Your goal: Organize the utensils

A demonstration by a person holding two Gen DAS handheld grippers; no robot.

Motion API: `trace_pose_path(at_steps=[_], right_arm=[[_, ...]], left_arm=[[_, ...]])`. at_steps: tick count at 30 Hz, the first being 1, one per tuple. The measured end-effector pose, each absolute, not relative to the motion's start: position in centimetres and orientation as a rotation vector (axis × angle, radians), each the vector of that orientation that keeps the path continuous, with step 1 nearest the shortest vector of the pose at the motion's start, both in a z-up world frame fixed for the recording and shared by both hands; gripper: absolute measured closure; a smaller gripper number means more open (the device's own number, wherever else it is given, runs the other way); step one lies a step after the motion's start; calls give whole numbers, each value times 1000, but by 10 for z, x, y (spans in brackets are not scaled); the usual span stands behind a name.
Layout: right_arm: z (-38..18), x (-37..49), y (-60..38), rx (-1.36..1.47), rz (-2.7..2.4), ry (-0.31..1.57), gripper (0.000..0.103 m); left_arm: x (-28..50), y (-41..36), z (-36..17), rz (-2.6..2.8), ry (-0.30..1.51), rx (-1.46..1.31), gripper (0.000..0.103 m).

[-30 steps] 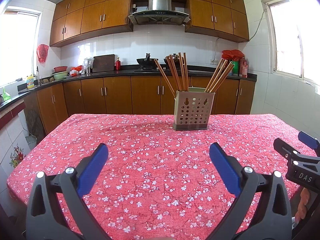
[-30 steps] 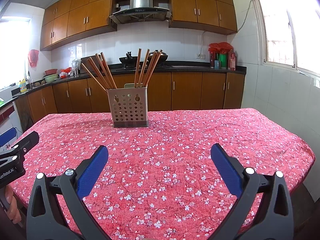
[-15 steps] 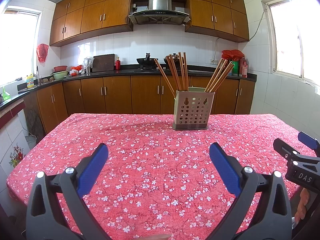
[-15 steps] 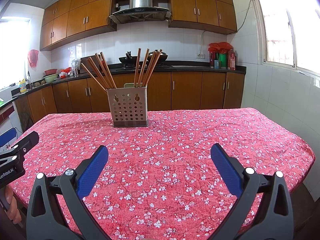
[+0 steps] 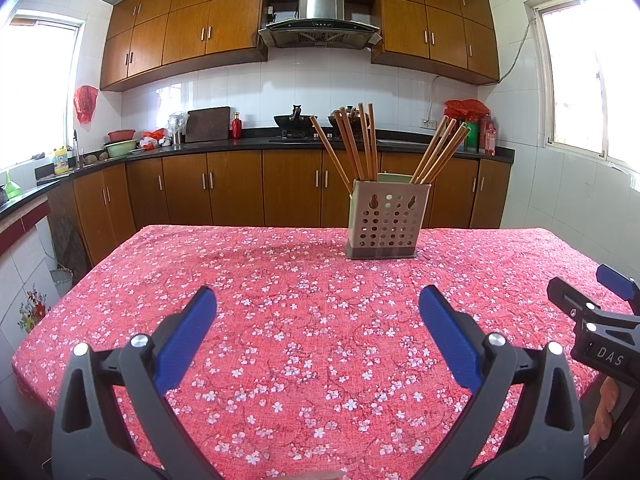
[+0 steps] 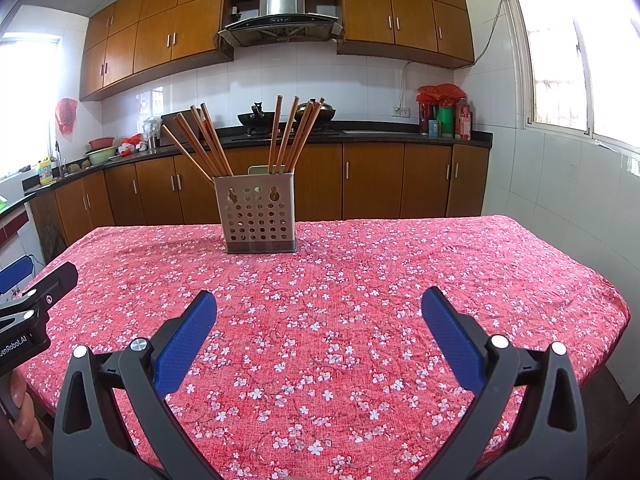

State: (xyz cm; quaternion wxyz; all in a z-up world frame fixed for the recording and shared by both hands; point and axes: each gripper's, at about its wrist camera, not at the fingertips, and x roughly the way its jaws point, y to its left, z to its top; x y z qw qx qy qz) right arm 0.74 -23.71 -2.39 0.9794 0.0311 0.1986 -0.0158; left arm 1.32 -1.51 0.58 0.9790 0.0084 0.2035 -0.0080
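A perforated beige utensil holder (image 5: pixel 387 220) stands upright at the far middle of the table, also in the right wrist view (image 6: pixel 256 218). Several wooden chopsticks (image 5: pixel 356 144) lean out of it in two bunches (image 6: pixel 294 134). My left gripper (image 5: pixel 316 312) is open and empty, low over the near table. My right gripper (image 6: pixel 318 312) is open and empty, beside it to the right. Each gripper shows at the edge of the other's view: the right one (image 5: pixel 596 320), the left one (image 6: pixel 28 304).
The table carries a red flowered cloth (image 5: pixel 304 320), (image 6: pixel 360 288) with edges near on the left and right. Brown cabinets and a dark counter (image 5: pixel 240 144) run behind the table. White tiled walls stand on the right (image 6: pixel 560 200).
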Motion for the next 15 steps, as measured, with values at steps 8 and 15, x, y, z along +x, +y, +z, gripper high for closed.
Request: trace_pose_path(at_steps=[8,15], right_arm=[[-24,7,-237,63,-31,401,2],[-23,7,-237,64,-32,401,2]], left_arm=[[14,-17,5,-17,412,15,4],[15,-16,4,-9,415,11,4]])
